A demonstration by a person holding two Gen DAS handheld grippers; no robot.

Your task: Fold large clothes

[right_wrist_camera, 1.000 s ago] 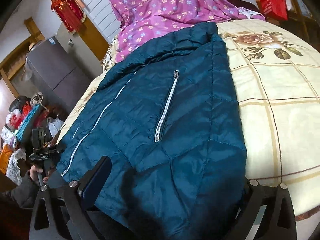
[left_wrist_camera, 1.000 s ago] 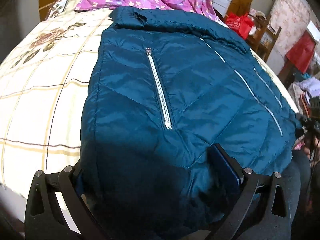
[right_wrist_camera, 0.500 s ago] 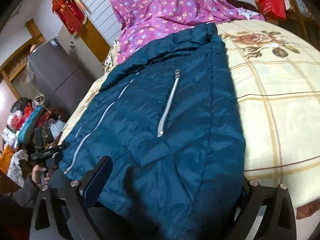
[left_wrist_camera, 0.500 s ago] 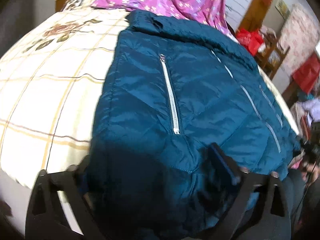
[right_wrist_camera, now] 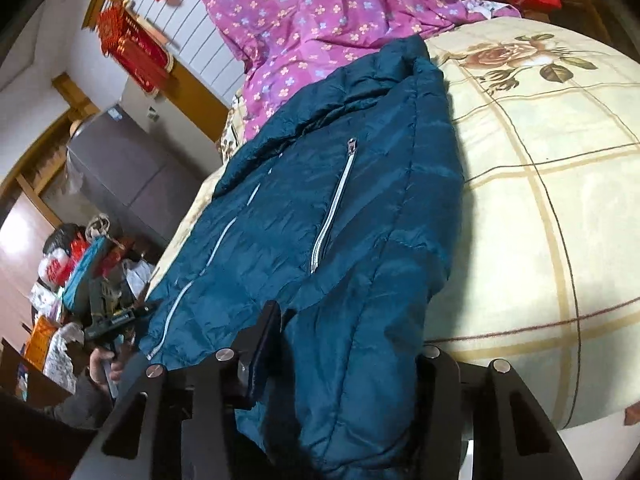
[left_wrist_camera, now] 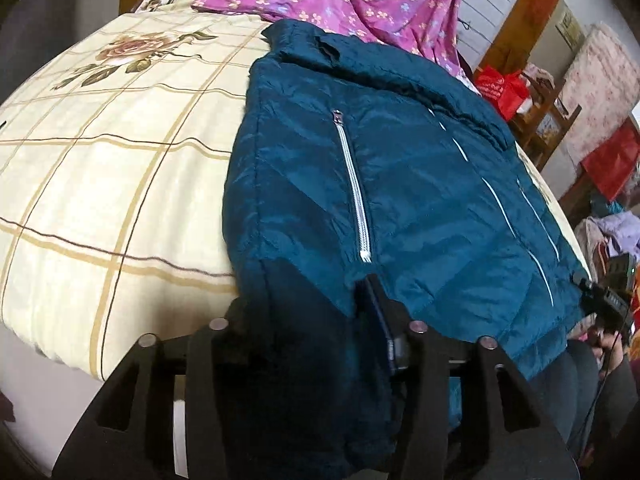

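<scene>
- Left tool (left_wrist_camera: 308, 312): fingers narrowed since a second ago, clamping the teal jacket (left_wrist_camera: 400, 184) hem.
- Right tool (right_wrist_camera: 348, 340): likewise gripping hem.
- Bed (left_wrist_camera: 100, 168): beneath; fold-lift now ready.

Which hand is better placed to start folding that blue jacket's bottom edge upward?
Left, only slightly: left gripper and right gripper both clamp the teal puffer jacket's hem, but the left one's fingertip nearly reaches the pocket zipper, a deeper bite.

A lived-in home bedroom: a bed (left_wrist_camera: 100, 184) under a rose-printed checked sheet, a purple floral quilt (right_wrist_camera: 320, 20), red festive hangings (right_wrist_camera: 132, 52) and cluttered bags (right_wrist_camera: 72, 268).
</scene>
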